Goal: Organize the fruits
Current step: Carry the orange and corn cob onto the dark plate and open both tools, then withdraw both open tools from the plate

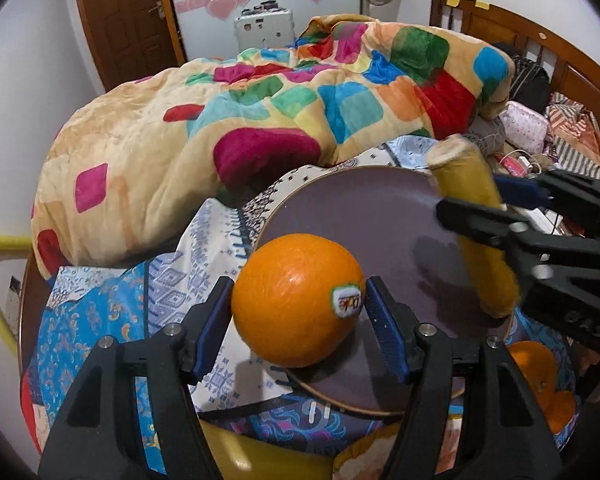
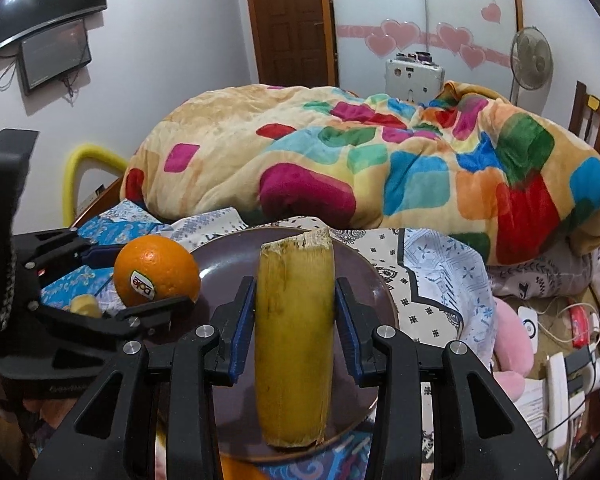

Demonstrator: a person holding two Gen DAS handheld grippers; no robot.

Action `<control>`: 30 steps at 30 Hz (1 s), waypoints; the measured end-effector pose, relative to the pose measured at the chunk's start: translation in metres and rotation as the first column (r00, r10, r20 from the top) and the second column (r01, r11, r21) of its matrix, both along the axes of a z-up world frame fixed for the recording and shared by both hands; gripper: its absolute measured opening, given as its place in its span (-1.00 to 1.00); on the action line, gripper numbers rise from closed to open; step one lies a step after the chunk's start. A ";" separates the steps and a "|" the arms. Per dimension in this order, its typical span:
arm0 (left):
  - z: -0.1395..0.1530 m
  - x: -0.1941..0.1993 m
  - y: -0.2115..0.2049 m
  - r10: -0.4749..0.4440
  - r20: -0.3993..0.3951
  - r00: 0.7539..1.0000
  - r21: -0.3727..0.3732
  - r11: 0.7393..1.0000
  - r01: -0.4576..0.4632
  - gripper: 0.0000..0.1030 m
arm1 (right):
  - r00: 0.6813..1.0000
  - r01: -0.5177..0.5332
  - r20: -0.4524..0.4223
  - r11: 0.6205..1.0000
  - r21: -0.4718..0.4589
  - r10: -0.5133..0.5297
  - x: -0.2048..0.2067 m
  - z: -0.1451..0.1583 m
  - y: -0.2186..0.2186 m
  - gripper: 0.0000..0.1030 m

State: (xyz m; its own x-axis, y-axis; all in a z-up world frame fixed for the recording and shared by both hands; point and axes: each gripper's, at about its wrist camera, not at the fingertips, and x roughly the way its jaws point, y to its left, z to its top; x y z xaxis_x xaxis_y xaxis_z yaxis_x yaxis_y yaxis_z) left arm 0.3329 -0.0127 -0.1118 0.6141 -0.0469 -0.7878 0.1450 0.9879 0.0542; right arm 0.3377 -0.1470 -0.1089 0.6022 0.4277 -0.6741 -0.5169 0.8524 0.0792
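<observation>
A dark purple round plate point(image 1: 364, 216) lies on a patterned cloth on the bed; it also shows in the right wrist view point(image 2: 228, 264). My left gripper point(image 1: 298, 304) is shut on an orange point(image 1: 296, 296) with a sticker, at the plate's near-left rim; the orange also shows in the right wrist view point(image 2: 156, 270). My right gripper point(image 2: 295, 318) is shut on a yellow banana piece point(image 2: 294, 340) with cut ends, over the plate; in the left wrist view the banana piece point(image 1: 472, 216) sits at the plate's right side.
A colourful blanket point(image 1: 220, 128) is heaped behind the plate. More oranges point(image 1: 540, 380) lie low at the right of the plate. A small banana piece point(image 2: 85, 305) lies left of the plate. Cables and clutter point(image 2: 560, 328) fill the right side.
</observation>
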 end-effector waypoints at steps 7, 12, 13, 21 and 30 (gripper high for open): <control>0.007 -0.002 0.001 -0.001 0.046 0.999 0.008 1.000 0.001 0.56 | 0.995 -0.017 -0.094 0.999 -0.029 0.014 0.006 -0.021 0.003 -0.26; 0.012 -0.007 0.007 0.014 0.066 0.998 0.006 1.000 -0.015 0.56 | 0.999 -0.006 -0.049 0.999 -0.034 0.004 -0.005 -0.008 -0.003 -0.25; 0.015 -0.010 0.008 0.016 0.075 0.997 0.005 1.000 -0.017 0.56 | 0.999 -0.002 -0.032 0.999 -0.042 0.001 -0.008 -0.004 -0.004 -0.25; 0.045 -0.049 0.008 0.021 0.171 0.985 0.015 1.000 -0.024 0.62 | 0.997 0.023 0.078 0.999 -0.047 -0.019 -0.044 0.027 -0.011 -0.15; 0.074 -0.104 0.017 0.041 0.234 0.971 -0.031 0.999 -0.034 0.69 | 0.988 0.023 0.153 1.000 -0.007 -0.021 -0.092 0.051 -0.017 -0.01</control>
State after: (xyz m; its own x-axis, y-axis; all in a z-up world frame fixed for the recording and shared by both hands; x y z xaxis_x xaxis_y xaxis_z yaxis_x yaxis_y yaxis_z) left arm 0.2286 0.0043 -0.0374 0.7833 -0.0390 -0.6204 0.0941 0.9940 0.0563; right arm 0.2462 -0.1641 -0.0583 0.7077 0.4079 -0.5768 -0.5035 0.8640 -0.0068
